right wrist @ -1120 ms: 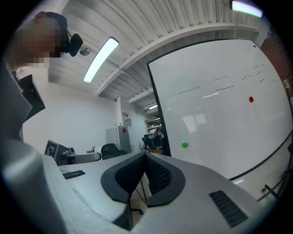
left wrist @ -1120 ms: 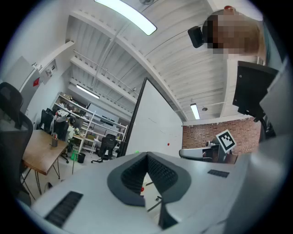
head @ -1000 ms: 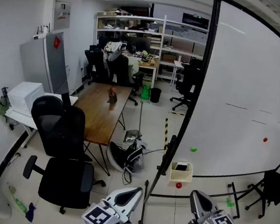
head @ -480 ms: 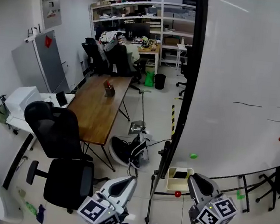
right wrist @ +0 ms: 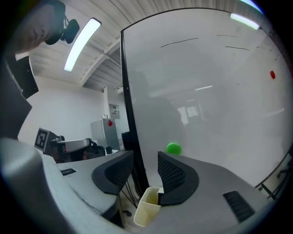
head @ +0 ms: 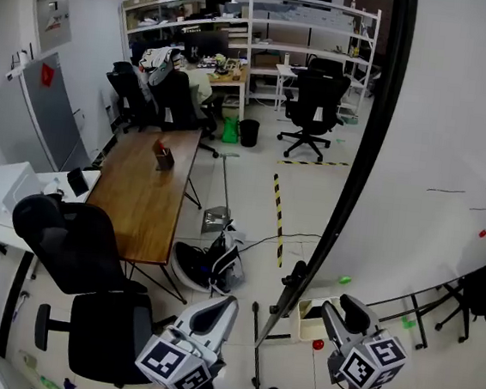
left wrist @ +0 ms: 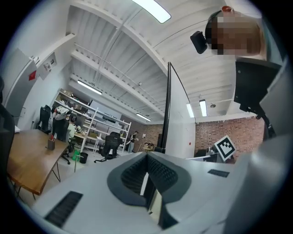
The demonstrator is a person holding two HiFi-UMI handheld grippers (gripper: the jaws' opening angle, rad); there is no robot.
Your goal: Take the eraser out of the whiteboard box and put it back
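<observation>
A small cream whiteboard box hangs at the foot of the big whiteboard, by its black frame. Something dark lies in it, which I take for the eraser; it is too small to tell. My right gripper hovers just right of the box, its jaws opening with nothing between them. In the right gripper view the box sits just beyond and below the right gripper; its inside is hidden. My left gripper is left of the board's stand, jaws shut and empty, as in the left gripper view.
The black stand foot runs along the floor between my grippers. A green magnet sticks on the board above the box, and a red dot shows below it. Black office chairs, a wooden table and a bag stand left.
Both grippers have moved in toward the whiteboard's foot, and the box now sits right beside the right gripper. The right jaws have gone from shut to apart.
</observation>
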